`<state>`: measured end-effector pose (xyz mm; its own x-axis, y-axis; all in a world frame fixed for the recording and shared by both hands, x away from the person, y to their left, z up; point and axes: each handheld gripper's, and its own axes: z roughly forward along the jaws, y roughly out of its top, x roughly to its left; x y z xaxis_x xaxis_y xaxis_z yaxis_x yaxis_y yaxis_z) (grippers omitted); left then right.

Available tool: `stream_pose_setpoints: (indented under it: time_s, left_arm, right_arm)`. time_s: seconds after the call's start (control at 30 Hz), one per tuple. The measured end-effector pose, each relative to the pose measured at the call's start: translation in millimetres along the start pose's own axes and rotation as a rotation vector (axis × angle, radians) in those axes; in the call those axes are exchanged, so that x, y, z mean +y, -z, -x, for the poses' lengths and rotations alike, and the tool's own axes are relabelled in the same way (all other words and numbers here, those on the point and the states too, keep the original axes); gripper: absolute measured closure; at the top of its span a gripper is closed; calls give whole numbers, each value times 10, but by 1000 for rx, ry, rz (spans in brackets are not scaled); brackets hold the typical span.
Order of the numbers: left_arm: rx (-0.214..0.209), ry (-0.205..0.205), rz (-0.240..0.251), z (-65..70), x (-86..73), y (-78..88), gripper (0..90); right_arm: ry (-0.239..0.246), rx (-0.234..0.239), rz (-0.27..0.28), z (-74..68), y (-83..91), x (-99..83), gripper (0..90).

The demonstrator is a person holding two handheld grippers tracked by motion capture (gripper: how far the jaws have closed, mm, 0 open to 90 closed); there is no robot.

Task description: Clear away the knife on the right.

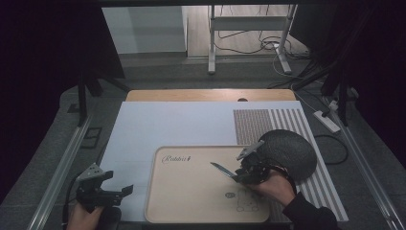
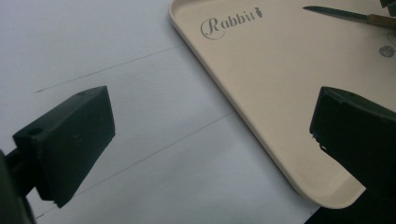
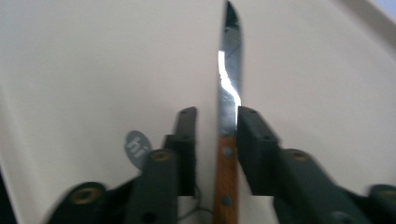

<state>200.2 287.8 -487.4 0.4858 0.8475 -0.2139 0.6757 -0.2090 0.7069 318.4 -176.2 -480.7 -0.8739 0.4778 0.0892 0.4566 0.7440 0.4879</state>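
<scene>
The right gripper [image 1: 238,173] has its jaws set on either side of a wooden-handled knife [image 3: 228,140] over the beige tray [image 1: 191,201], one pad against the blade's base and a narrow gap at the other, so the clamp looks not quite complete. The left gripper [image 1: 119,190] rests spread wide and empty beside the tray's left edge. As I judge it, the knife is reached but not firmly gripped, and lifting or placing remains.
</scene>
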Motion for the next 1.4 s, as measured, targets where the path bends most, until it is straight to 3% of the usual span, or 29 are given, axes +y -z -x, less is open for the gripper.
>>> stream_pose_setpoints:
  time_s: [0.07, 0.17, 0.27, 0.33, 1.0, 1.4]
  left_arm:
    - [1, 0, 1, 2, 0, -2, 1]
    - [1, -1, -1, -1, -1, 0, 1]
    - [1, -1, 1, -1, -2, -1, 1]
    - [1, -1, 1, 0, -2, -1, 1]
    - [1, -6, 1, 4, 0, -1, 1]
    - [3, -7, 1, 6, 1, -2, 3]
  right_arm:
    - [46, 3, -29, -68, -57, 68, 893]
    - [83, -5, -84, -116, -185, 139, 894]
    - [84, -9, -119, -91, -298, 152, 894]
    - [62, 3, -110, -50, -311, 143, 894]
    - [-86, -59, -104, 359, -45, -186, 894]
    - [-130, -78, -110, 478, 33, -273, 892]
